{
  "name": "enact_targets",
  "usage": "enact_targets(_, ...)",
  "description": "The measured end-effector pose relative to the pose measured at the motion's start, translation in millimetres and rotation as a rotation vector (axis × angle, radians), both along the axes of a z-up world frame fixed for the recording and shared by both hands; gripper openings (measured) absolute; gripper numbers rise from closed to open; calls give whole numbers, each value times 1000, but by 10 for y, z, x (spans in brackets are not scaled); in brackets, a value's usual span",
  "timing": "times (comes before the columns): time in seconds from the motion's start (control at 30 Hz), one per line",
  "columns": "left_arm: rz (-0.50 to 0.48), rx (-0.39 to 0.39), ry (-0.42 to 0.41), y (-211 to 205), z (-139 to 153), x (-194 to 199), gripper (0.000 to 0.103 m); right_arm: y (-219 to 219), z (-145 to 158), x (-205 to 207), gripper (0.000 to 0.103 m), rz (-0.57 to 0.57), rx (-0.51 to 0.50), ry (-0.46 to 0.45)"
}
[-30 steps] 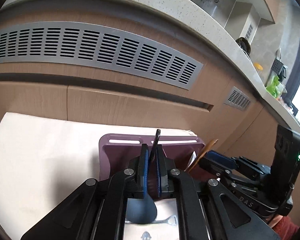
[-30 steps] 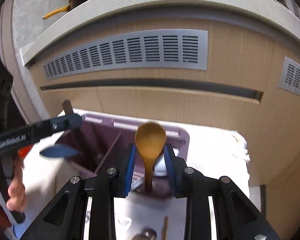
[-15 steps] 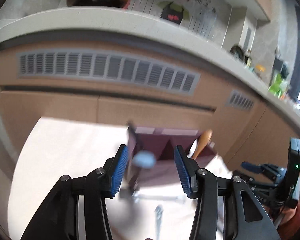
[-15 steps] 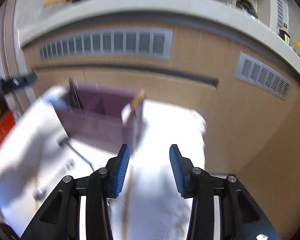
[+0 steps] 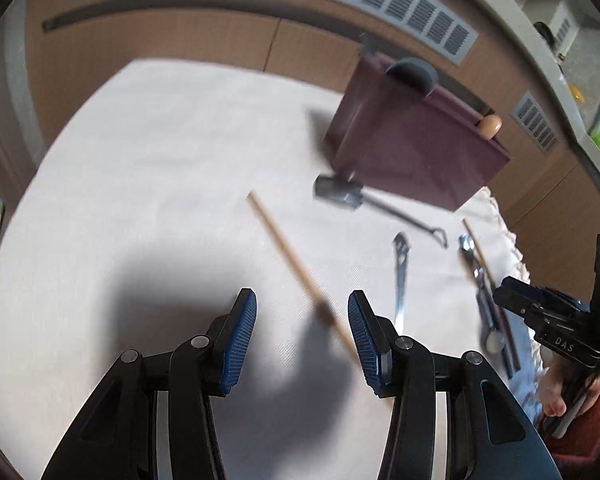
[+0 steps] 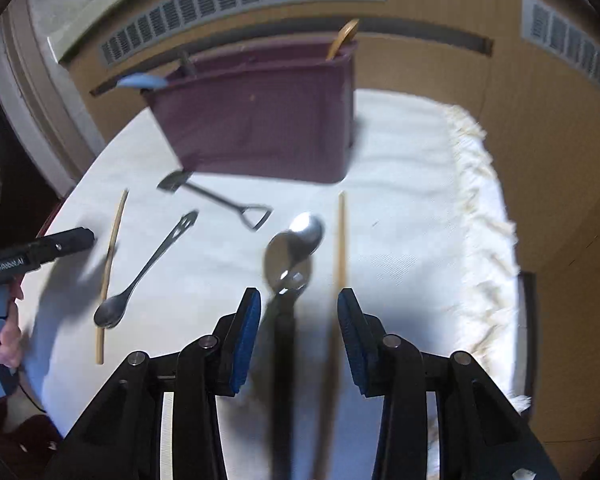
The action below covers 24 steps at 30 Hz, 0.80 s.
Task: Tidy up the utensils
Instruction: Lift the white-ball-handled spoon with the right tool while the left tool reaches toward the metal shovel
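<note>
Purple utensil box (image 6: 260, 120) upper centre of the right view, on white cloth (image 6: 412, 200); blue spoon (image 6: 142, 81) at its left end, wooden spoon (image 6: 342, 40) at its right. Below it, loose: shovel-handled tool (image 6: 216, 202), small spoon (image 6: 140, 276), two chopsticks (image 6: 341, 240), large spoon (image 6: 296, 244). Right gripper (image 6: 298, 328) closing, pads touching nothing, large spoon and chopstick between. Left gripper (image 5: 302, 336) released, over a chopstick (image 5: 288, 252).

Your big spoon's (image 6: 296, 240) handle runs off the bottom edge, and the holder (image 6: 260, 120) is smeared, its compartments hidden.
</note>
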State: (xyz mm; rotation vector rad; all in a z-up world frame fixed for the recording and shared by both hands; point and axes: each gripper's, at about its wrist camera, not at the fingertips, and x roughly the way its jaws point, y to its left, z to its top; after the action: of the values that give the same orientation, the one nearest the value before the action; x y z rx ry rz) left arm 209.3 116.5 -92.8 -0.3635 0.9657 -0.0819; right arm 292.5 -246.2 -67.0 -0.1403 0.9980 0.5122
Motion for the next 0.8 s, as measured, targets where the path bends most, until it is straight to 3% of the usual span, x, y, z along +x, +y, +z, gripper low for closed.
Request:
enact_targets(0.17, 7, -13, 17, 50, -29, -90, 49, 165, -73, -57, 29, 19, -34, 18)
enact_targets(0.33, 8, -4, -15, 33, 38, -109, 49, 158, 21, -404, 29, 56, -30, -6)
enact_targets(0.47, -4, -3, -29, -41, 53, -83, 48, 224, -31, -551, 25, 49, -85, -44)
enact_targets(0.57, -27, 5, -34, -127, 70, -116, 48, 283, -138, -550, 21, 44, -115, -13)
enact_targets(0.7, -24, 10, -25, -136, 62, -174, 48, 364, -158, -644, 20, 63, -191, -75)
enact_targets(0.8, -14, -5, -4, -119, 36, -177, 48, 359, -4, -625, 20, 57, -179, -125)
